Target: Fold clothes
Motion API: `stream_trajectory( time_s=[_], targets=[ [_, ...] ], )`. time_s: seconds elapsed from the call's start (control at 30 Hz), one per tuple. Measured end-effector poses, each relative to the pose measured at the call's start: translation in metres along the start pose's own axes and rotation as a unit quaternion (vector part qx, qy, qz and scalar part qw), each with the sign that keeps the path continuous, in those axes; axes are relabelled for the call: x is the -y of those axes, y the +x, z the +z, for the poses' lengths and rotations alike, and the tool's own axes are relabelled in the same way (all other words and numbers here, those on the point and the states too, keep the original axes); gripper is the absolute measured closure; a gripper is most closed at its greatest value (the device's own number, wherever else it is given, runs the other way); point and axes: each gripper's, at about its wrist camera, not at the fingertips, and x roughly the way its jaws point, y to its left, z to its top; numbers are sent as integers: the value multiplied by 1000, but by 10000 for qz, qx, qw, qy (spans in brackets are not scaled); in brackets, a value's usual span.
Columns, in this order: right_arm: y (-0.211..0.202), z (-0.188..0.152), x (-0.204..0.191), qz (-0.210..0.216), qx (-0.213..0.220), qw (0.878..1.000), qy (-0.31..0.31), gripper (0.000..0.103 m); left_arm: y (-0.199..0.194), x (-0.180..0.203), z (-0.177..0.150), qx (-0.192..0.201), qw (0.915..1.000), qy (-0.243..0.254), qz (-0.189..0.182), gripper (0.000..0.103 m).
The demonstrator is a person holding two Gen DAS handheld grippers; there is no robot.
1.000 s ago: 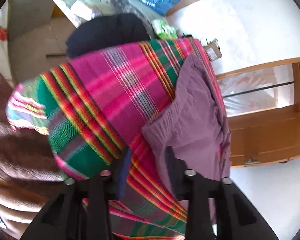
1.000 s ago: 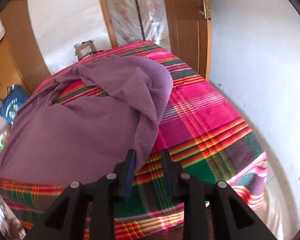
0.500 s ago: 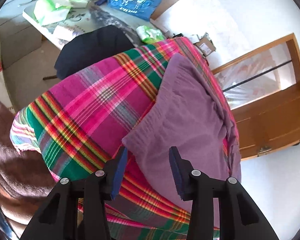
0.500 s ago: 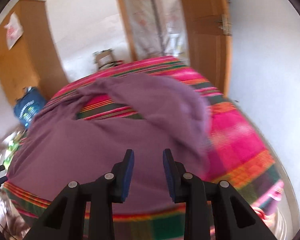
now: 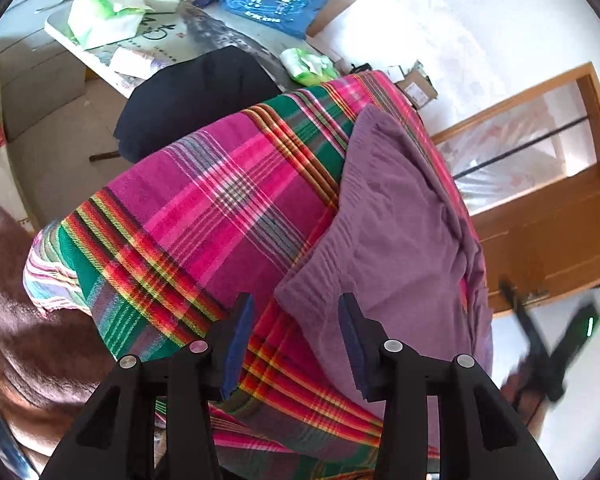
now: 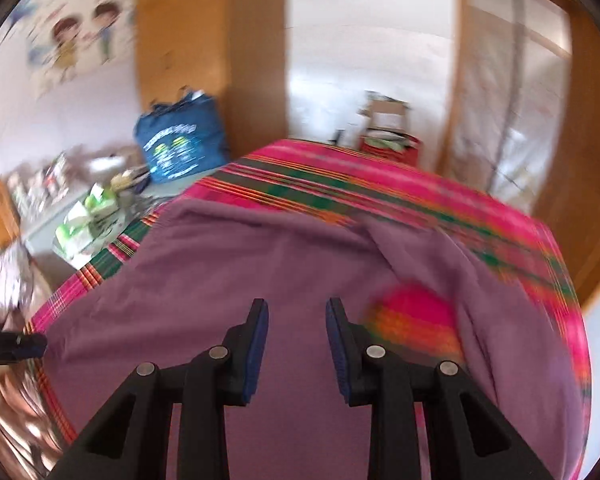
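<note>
Purple garment (image 5: 396, 232) lies rumpled on the plaid bedspread (image 5: 220, 208), one edge folded over.
Left gripper (image 5: 296, 332) and right gripper (image 6: 296, 344) both gape empty above it; risk: a pinch catches the bedspread too, or only one layer, skewing the fold.

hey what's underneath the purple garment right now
The purple garment lies spread on a pink, green and red plaid blanket. What the blanket covers beneath is hidden.
</note>
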Motion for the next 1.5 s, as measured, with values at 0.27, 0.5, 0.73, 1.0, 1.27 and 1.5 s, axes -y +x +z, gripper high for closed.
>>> stream_trajectory(
  time_s=[0.27,0.5,0.73,1.0,1.27,1.5],
  targets=[
    [98,81,-71,732,-298,9911,-1075,72,5,-6,6,-90,9992,-322,-228,58],
    [162,99,-109,1235,-645,9790,-1491,60,8,-5,10,-151,9988,-370,-283,58],
    [207,106,-129,1128,-1015,9692,-1939,68,11,-6,14,-119,9977,-544,-398,58],
    [215,113,-115,716,-825,9768,-1842,101,15,-6,22,-131,9980,-497,-365,60],
    [211,105,-105,717,-674,9799,-1736,101,18,-3,25,-163,9986,-363,-350,65],
    [200,116,-122,688,-352,9821,-1716,101,23,-15,28,-281,9967,-632,-435,88]
  ],
)
